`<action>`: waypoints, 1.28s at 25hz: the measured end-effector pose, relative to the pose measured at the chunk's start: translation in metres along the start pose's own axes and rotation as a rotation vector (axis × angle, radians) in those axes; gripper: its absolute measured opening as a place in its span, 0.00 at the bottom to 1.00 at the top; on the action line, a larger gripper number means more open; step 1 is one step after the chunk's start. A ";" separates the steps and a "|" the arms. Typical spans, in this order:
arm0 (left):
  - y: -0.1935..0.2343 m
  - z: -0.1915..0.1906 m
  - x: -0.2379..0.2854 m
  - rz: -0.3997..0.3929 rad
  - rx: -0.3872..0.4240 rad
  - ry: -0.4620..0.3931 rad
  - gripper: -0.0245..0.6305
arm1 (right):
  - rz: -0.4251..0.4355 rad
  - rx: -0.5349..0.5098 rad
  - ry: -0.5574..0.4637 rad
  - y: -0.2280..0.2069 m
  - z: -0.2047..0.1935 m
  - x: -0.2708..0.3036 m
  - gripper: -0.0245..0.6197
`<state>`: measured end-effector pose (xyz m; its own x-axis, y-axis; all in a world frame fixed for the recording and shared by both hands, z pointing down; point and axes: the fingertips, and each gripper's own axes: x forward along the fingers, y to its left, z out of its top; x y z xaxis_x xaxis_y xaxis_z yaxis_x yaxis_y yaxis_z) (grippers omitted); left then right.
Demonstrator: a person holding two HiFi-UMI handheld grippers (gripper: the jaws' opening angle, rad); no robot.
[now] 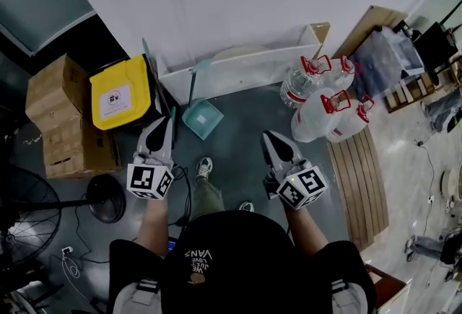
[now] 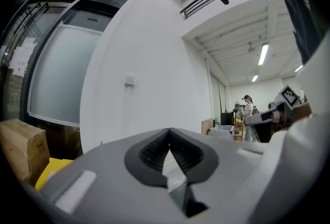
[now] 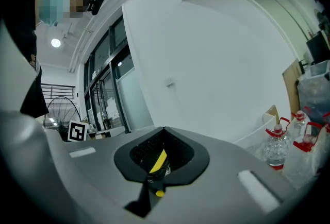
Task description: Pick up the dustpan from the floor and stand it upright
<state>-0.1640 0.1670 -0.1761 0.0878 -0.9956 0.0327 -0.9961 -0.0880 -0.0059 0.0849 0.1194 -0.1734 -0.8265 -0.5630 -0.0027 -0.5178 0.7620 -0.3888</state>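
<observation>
The left gripper (image 1: 166, 123) is clenched on nothing: in the left gripper view its jaws meet with only the wall behind them. The right gripper (image 1: 269, 136) is also closed and empty. Both point level toward the white wall.

The teal dustpan (image 1: 203, 119) is on the floor (image 1: 238, 114), near its far edge under the wall, in front of the low white shelf (image 1: 238, 71). It lies ahead of and between the grippers, clearly nearer the left one. Its thin handle runs from the pan toward the shelf. I judge it already stands leaned there, so little seems left to do.
</observation>
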 end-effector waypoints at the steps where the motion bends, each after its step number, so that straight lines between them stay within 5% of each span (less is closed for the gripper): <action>1: -0.005 0.003 -0.006 0.000 -0.003 -0.004 0.12 | 0.008 -0.004 -0.002 0.002 0.001 -0.005 0.04; 15: -0.082 -0.010 -0.072 -0.074 -0.018 0.034 0.12 | -0.006 0.007 0.016 0.008 -0.017 -0.076 0.04; 32: -0.137 -0.023 -0.072 -0.187 -0.079 0.075 0.12 | -0.090 -0.053 0.141 0.002 -0.054 -0.105 0.04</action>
<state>-0.0339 0.2519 -0.1547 0.2734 -0.9567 0.0997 -0.9603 -0.2655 0.0854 0.1583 0.1971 -0.1241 -0.7971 -0.5822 0.1602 -0.5989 0.7285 -0.3325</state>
